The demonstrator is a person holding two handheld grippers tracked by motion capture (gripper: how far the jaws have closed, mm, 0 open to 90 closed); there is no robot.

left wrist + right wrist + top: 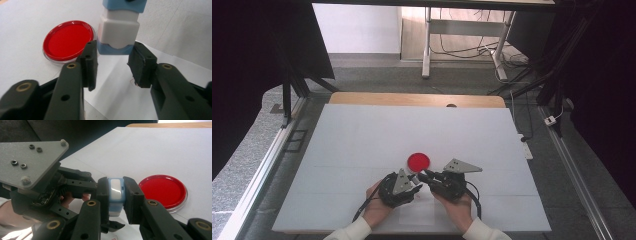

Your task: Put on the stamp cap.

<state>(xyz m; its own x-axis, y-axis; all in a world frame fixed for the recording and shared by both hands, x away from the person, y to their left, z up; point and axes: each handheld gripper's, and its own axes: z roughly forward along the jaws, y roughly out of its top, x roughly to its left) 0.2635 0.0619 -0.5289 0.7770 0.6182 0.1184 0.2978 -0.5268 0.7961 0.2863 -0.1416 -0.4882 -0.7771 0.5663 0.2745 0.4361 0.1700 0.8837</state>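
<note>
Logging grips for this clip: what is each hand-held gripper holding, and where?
The right hand-held gripper clamps the blue-and-white stamp across its sides. The left hand-held gripper stands open around its lower end, holding nothing.

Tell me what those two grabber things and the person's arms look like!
Both grippers, the left gripper and the right gripper, are black, each with two chunky jaws showing brass-coloured pins. Each carries a grey three-cornered plate with small screws. A black cable trails from the left one. The person wears white sleeves.
</note>
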